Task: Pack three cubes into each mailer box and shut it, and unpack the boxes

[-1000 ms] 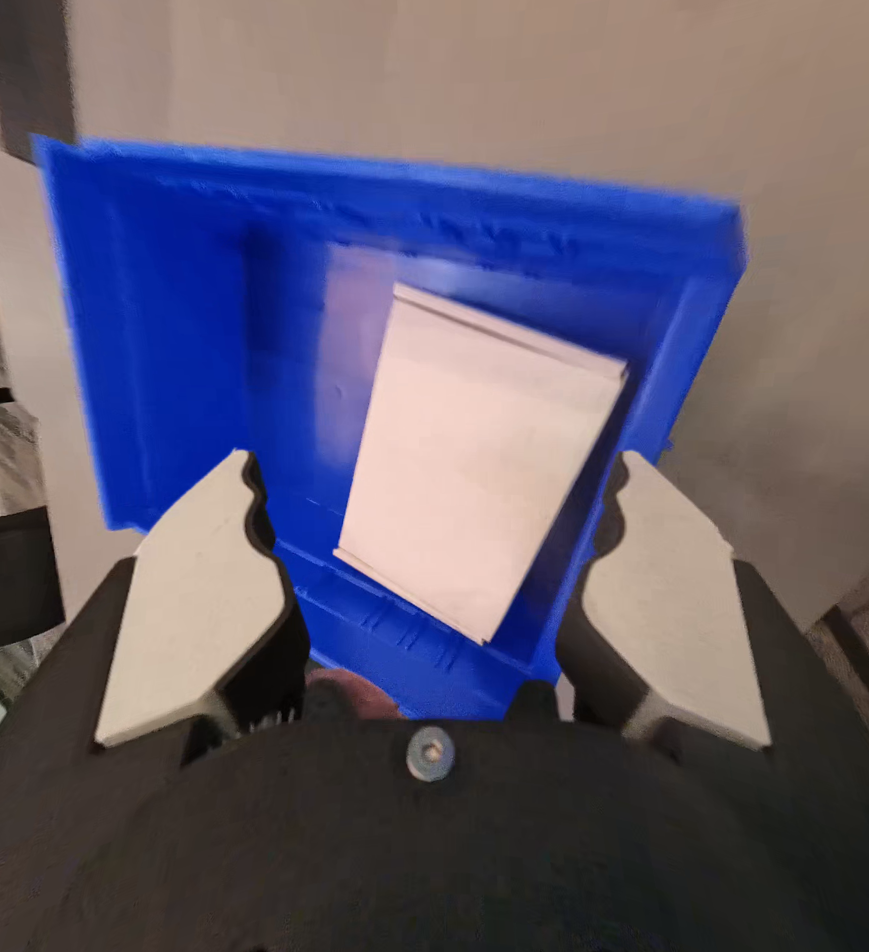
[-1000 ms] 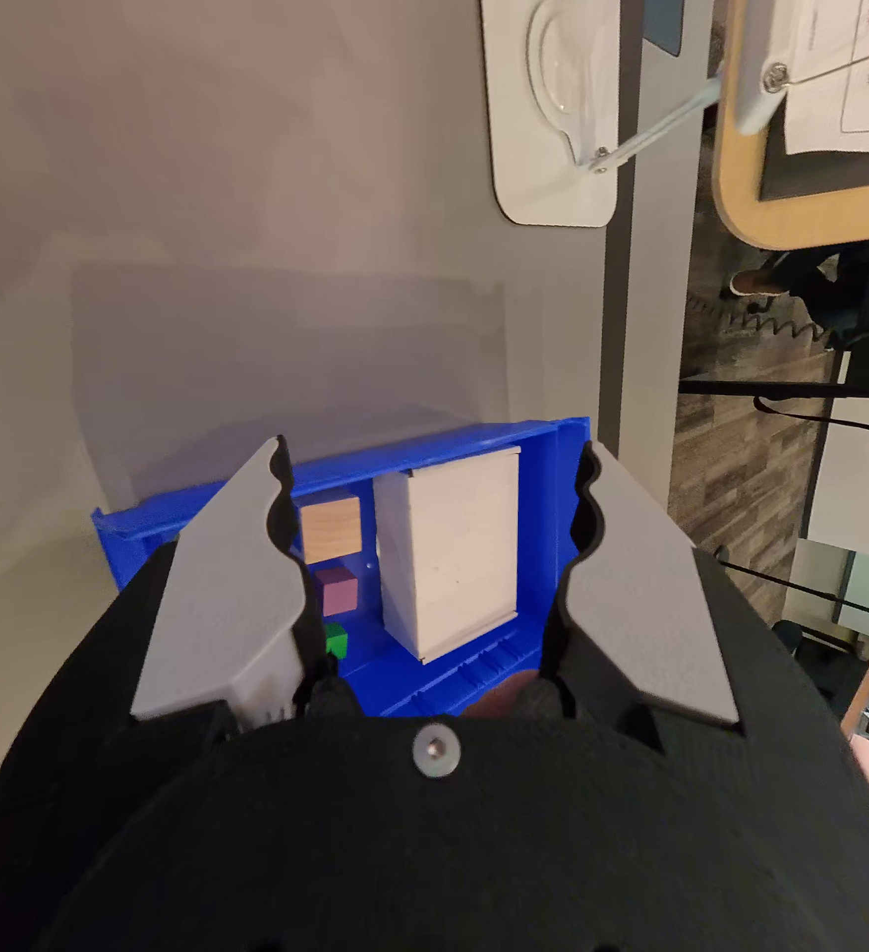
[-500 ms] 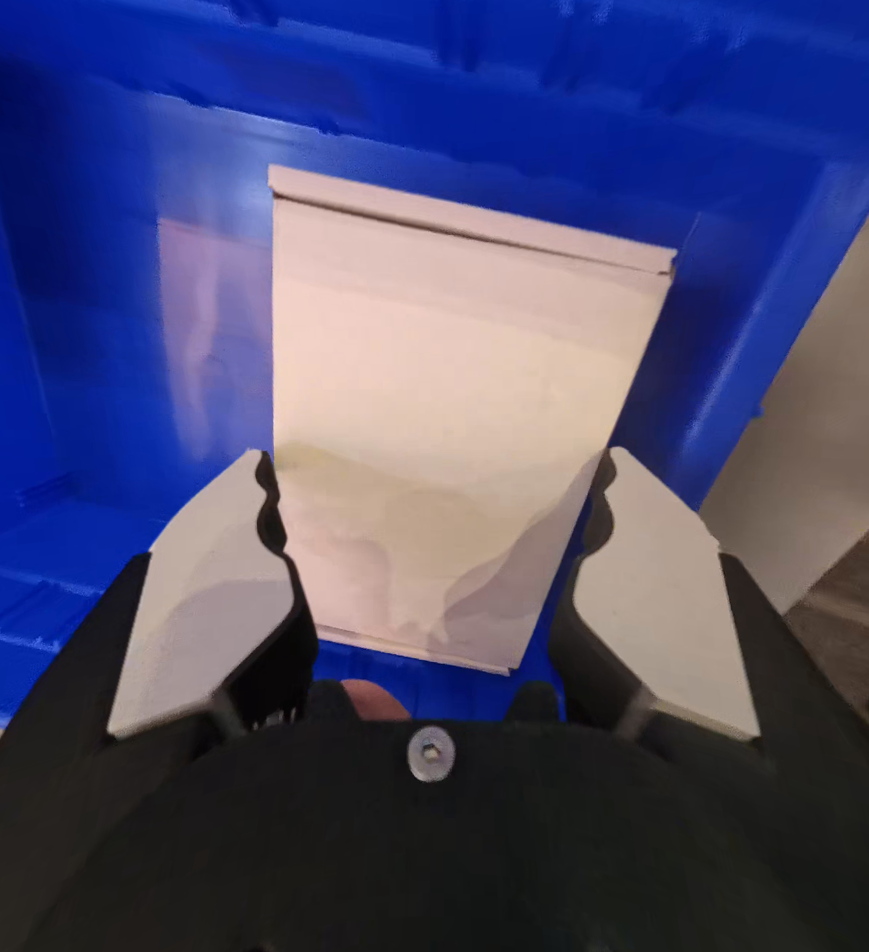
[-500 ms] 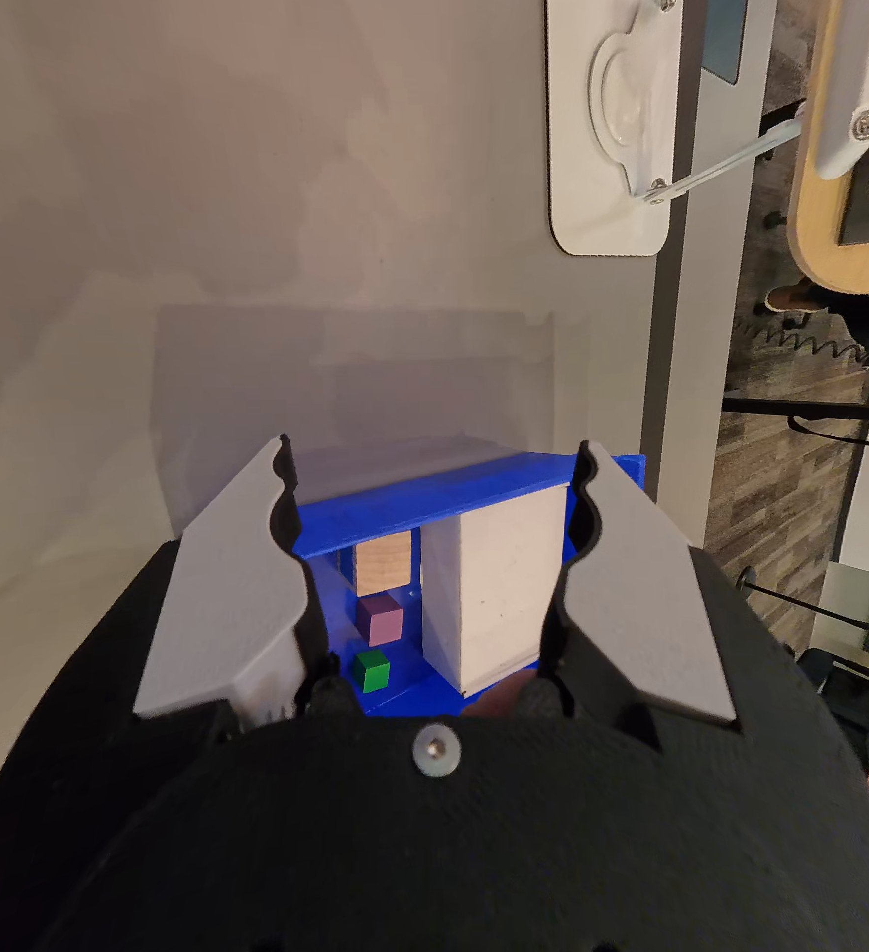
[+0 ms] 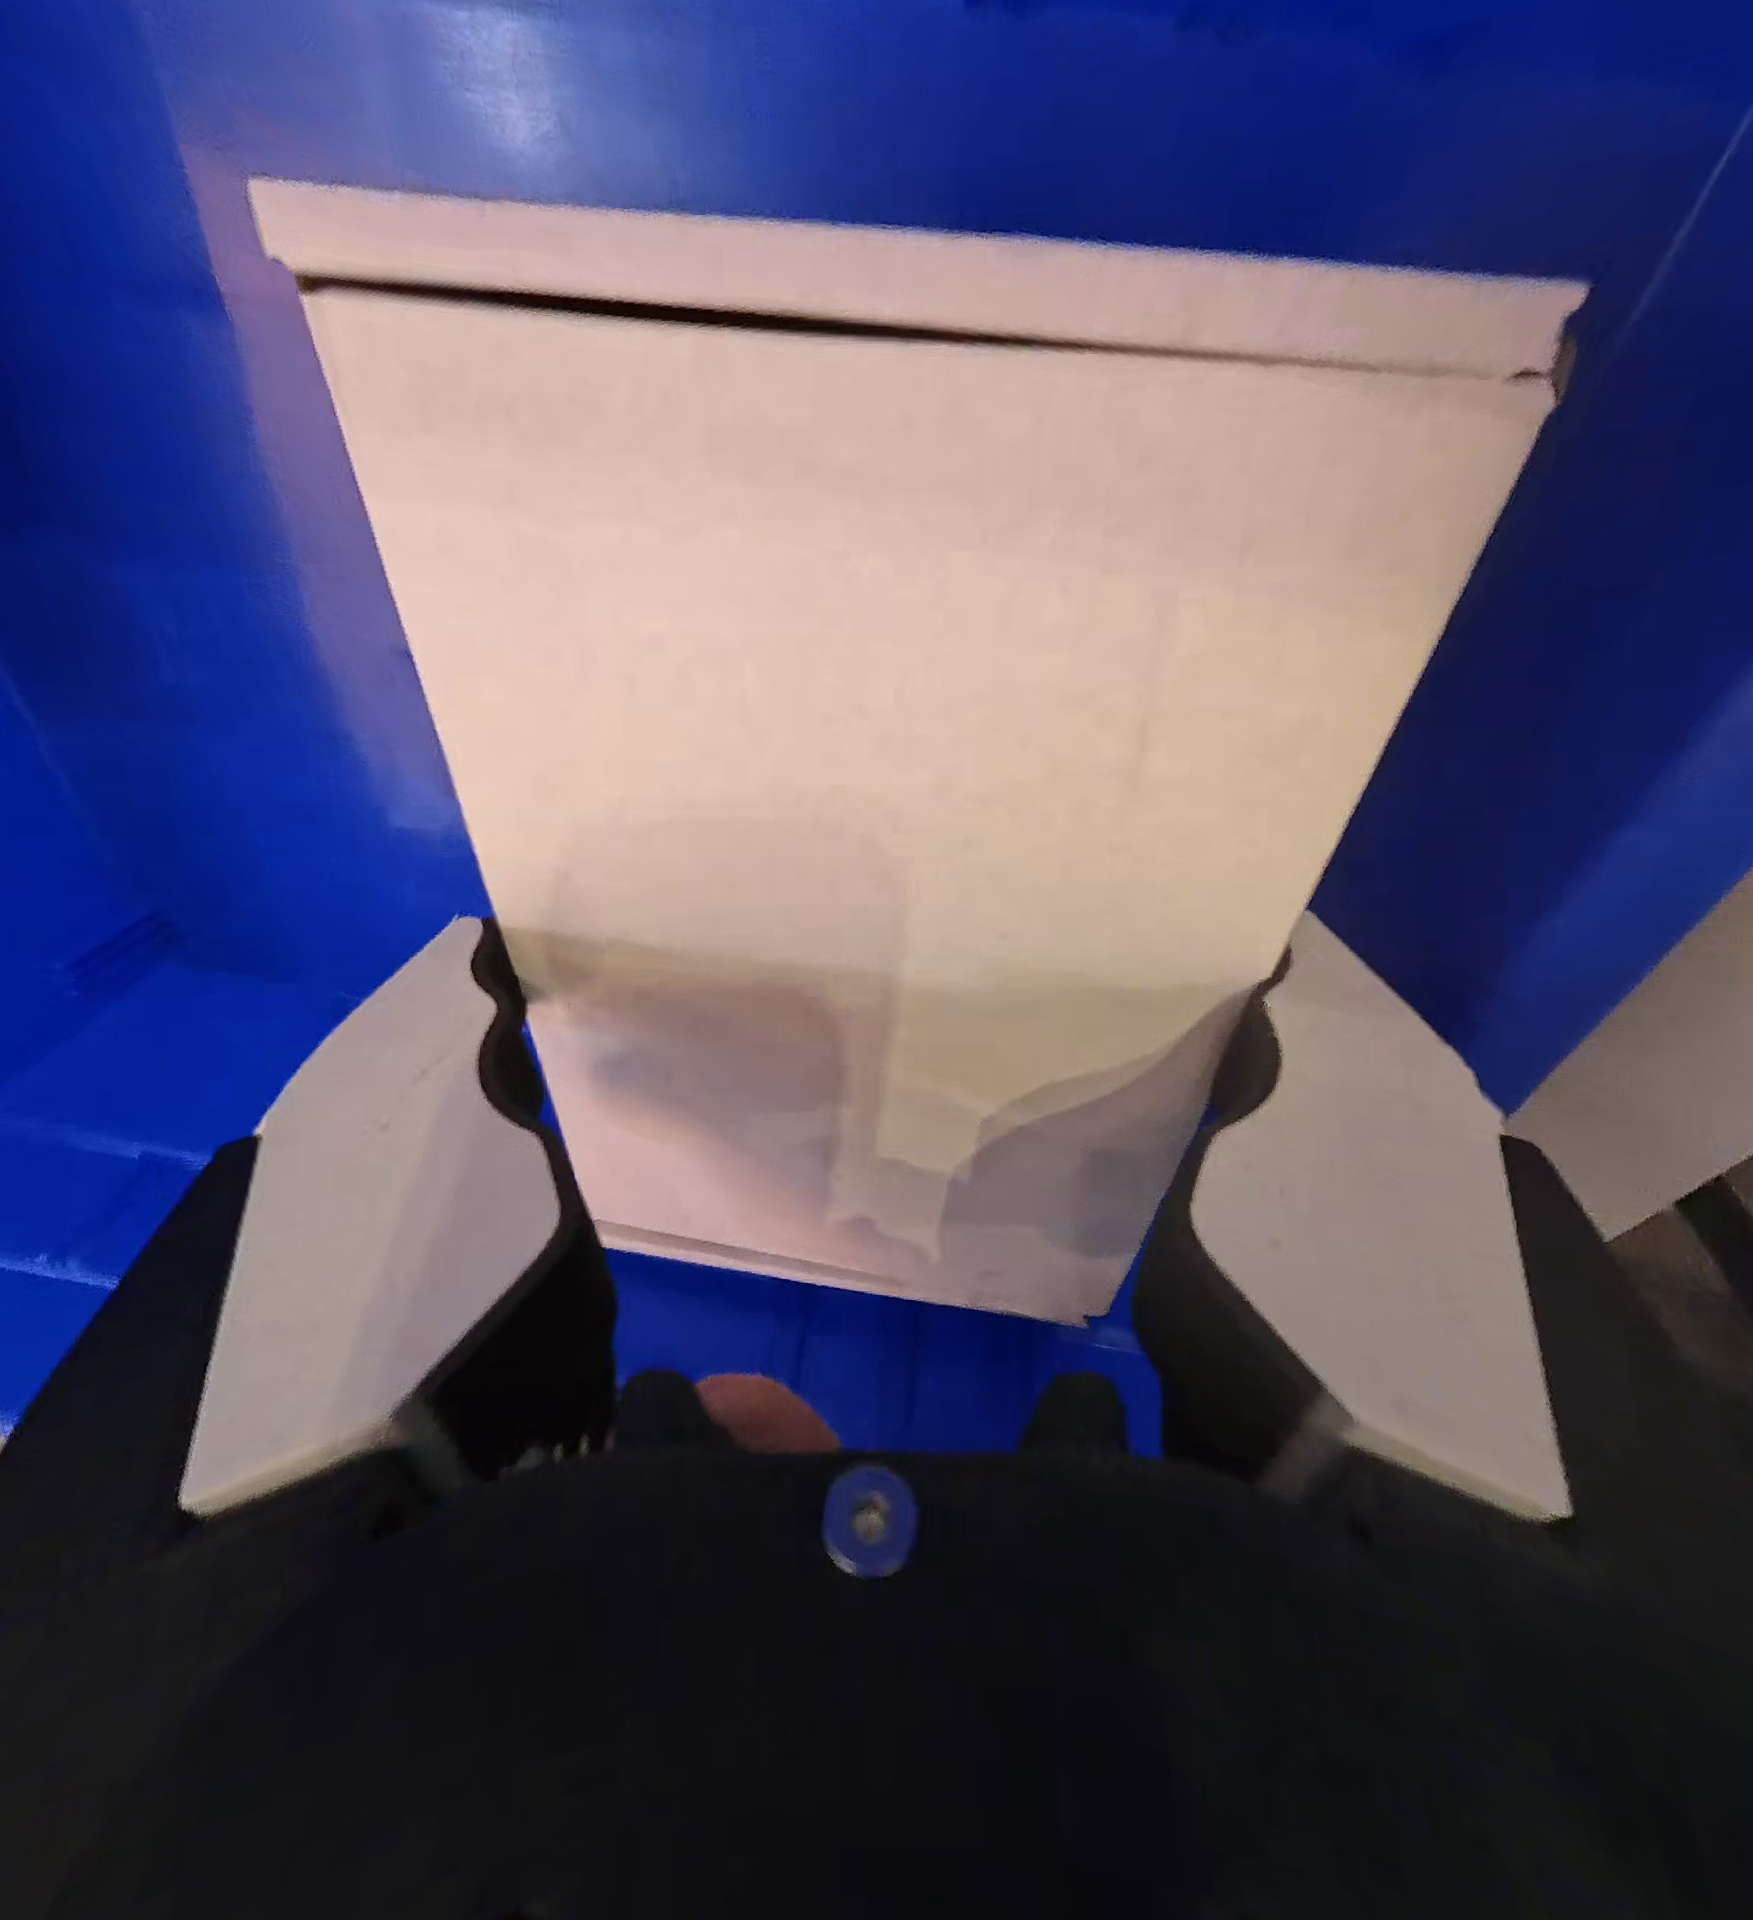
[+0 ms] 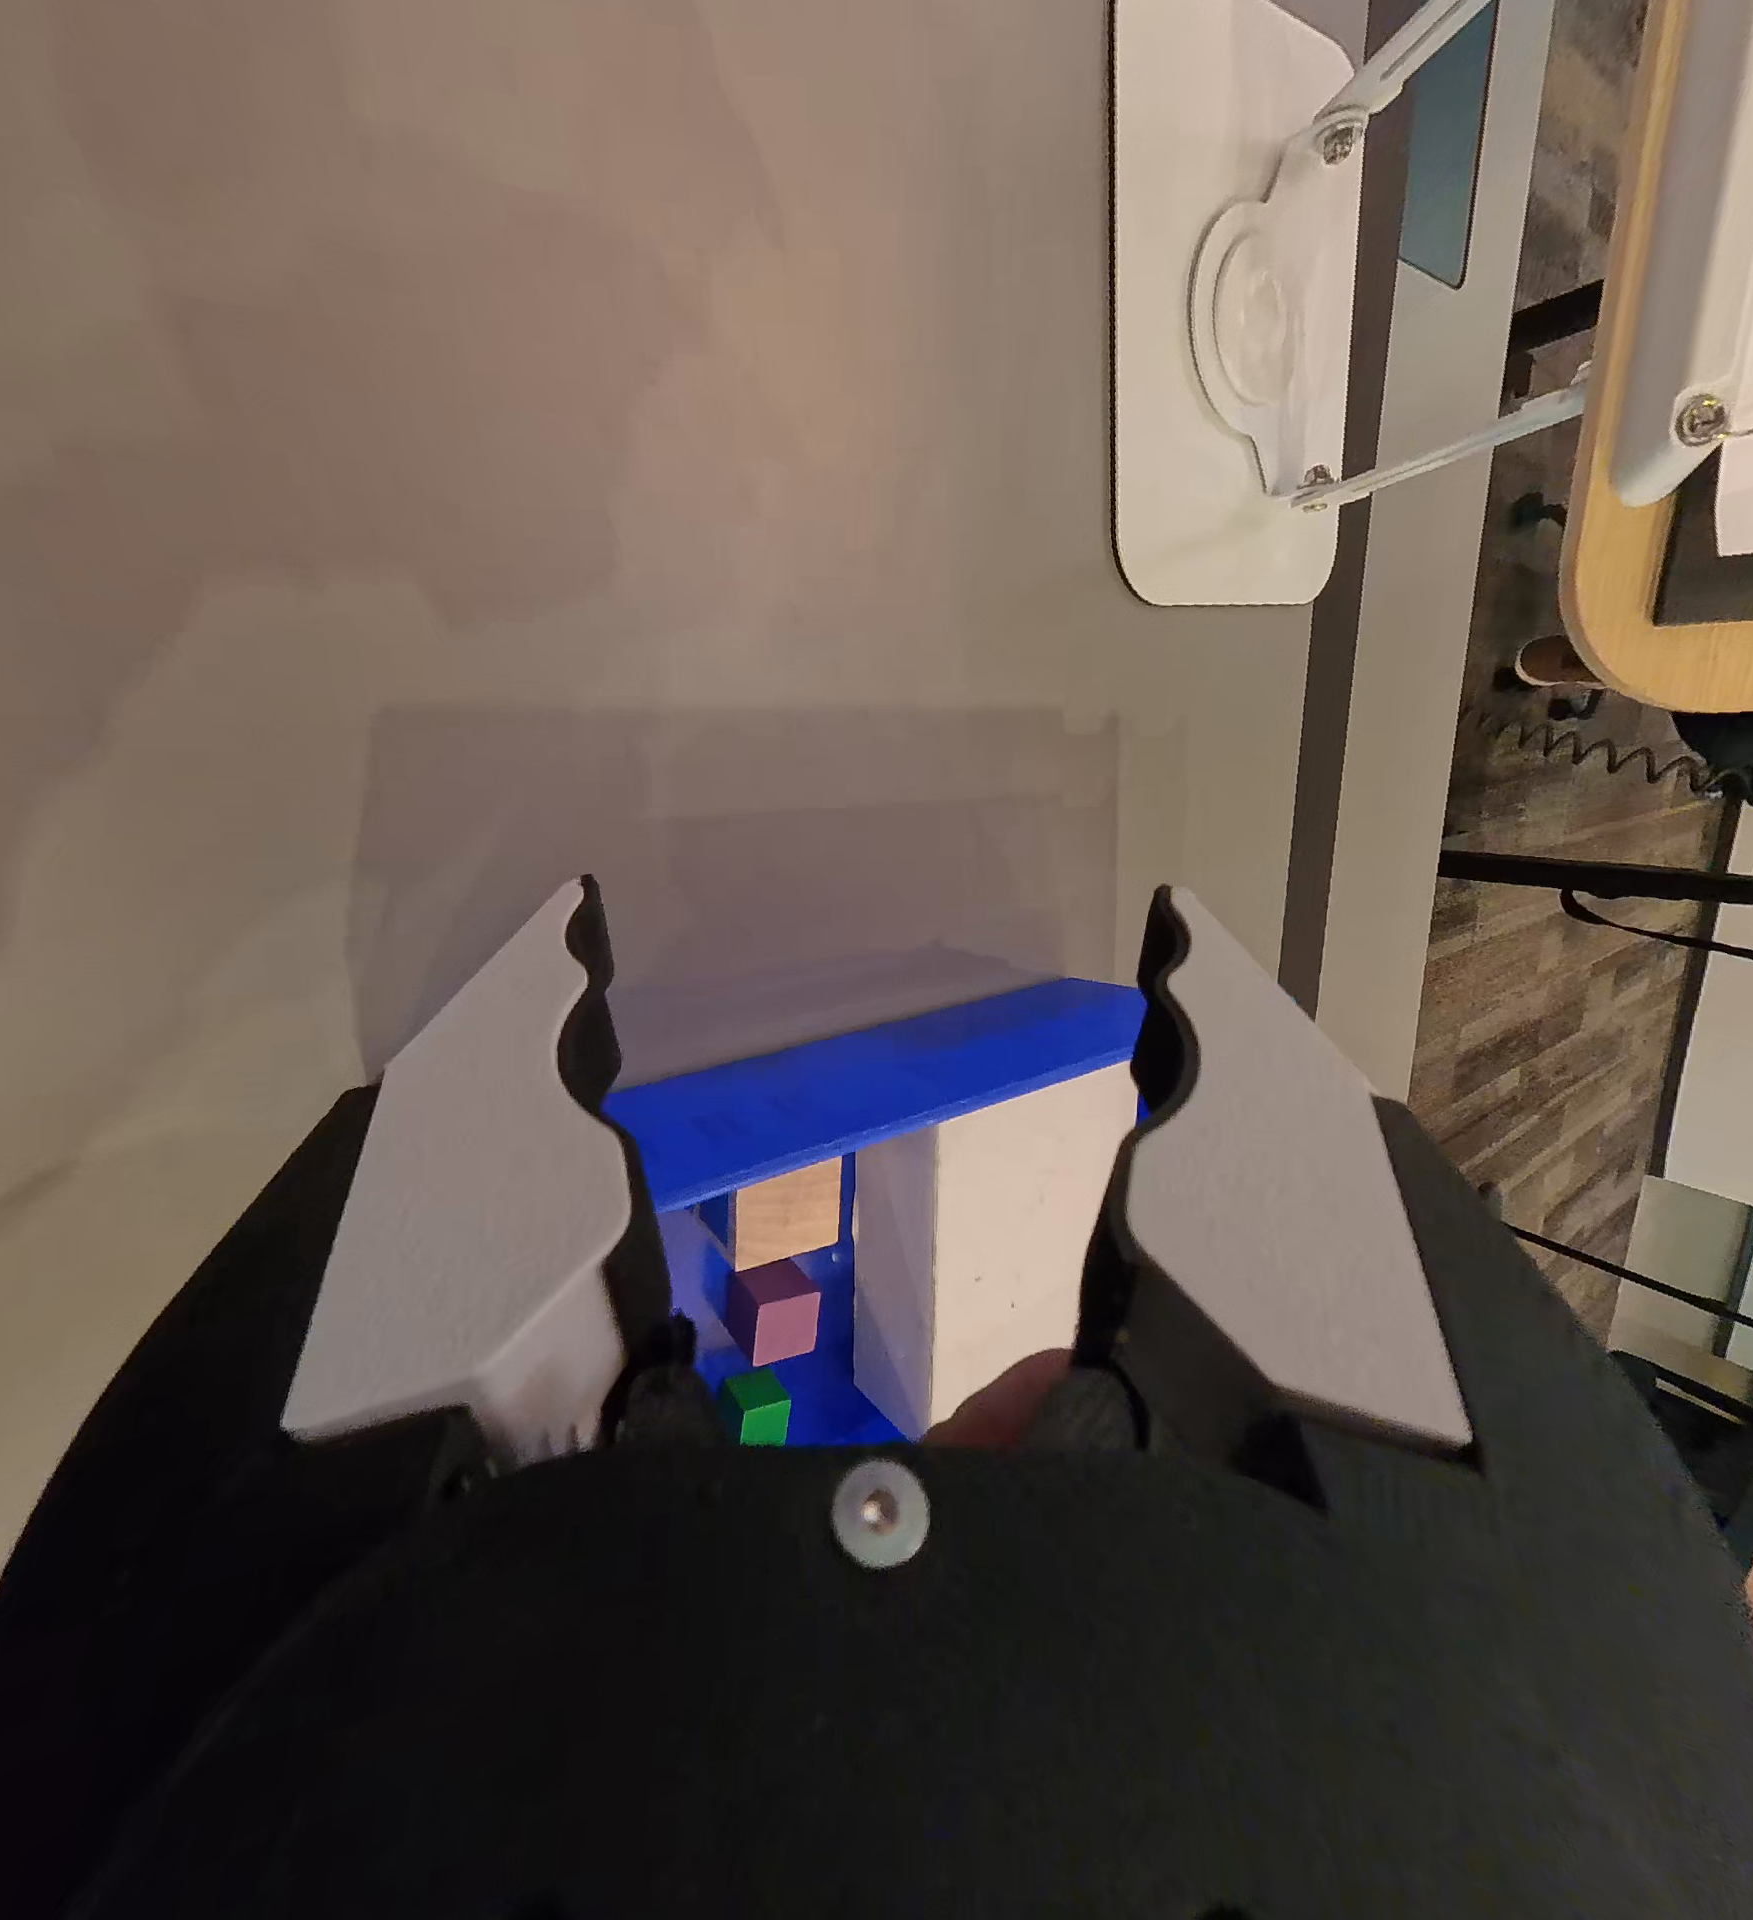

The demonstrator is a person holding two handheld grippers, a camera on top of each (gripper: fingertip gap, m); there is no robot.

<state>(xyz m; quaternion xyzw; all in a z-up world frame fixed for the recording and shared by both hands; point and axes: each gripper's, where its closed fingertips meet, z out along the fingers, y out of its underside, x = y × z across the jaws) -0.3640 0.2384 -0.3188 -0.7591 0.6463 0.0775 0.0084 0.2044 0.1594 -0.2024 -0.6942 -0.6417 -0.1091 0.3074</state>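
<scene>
The left gripper [image 5: 882, 966] stood wide open, its flat grey fingers [image 5: 384, 1195] with wavy black pads flanking the near end of the box [image 5: 893, 675] without clearly touching it. The box, smooth pale cardboard with its lid shut, lay flat in a glossy blue plastic bin [image 5: 124, 727]. The right gripper [image 6: 872, 935] was open and empty above the grey table [image 6: 539, 416]. Beside the box [image 6: 1007, 1226] in the bin [image 6: 851, 1081] sat a wooden cube [image 6: 787, 1210], a pink cube [image 6: 784, 1325] and a green cube [image 6: 760, 1408] in a row.
</scene>
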